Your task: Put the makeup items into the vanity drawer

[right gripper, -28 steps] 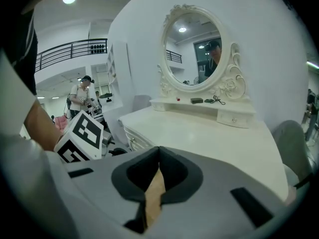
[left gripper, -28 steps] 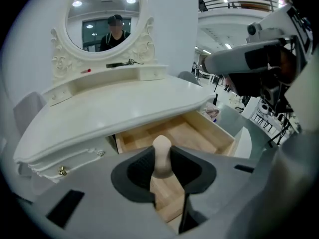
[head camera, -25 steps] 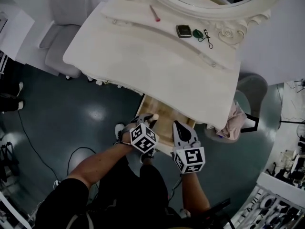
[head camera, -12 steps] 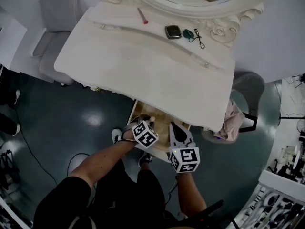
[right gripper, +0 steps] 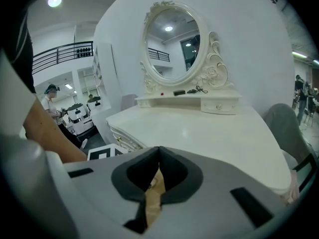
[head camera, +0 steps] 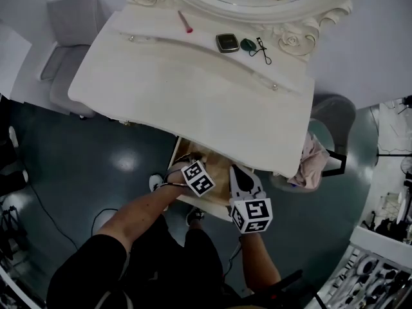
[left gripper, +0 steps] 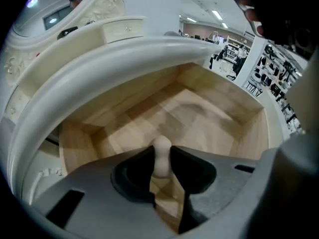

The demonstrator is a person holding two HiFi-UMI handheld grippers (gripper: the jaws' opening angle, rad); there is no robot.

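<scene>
The vanity drawer (head camera: 215, 166) stands pulled out under the white tabletop (head camera: 193, 89), its bare wooden inside (left gripper: 189, 108) showing. My left gripper (head camera: 183, 168) is shut on the drawer's small cream knob (left gripper: 161, 156), which sits pinched between the dark pads. My right gripper (head camera: 237, 170) hovers beside it over the drawer front, shut with nothing in it. On the back shelf lie a pink stick (head camera: 185, 22), a dark compact (head camera: 226, 42), a green item (head camera: 248, 44) and an eyelash curler (head camera: 264, 51); the compact (right gripper: 179, 92) shows small in the right gripper view.
An oval mirror (right gripper: 172, 44) rises behind the shelf. A grey chair (head camera: 64, 44) stands left of the vanity. At the right, a chair (head camera: 335, 118) carries a pink cloth (head camera: 314, 163). Cables run over the dark floor (head camera: 96, 172).
The vanity has slid up and left in the head view. Both grippers keep their places at the drawer front, the left one still on the knob.
</scene>
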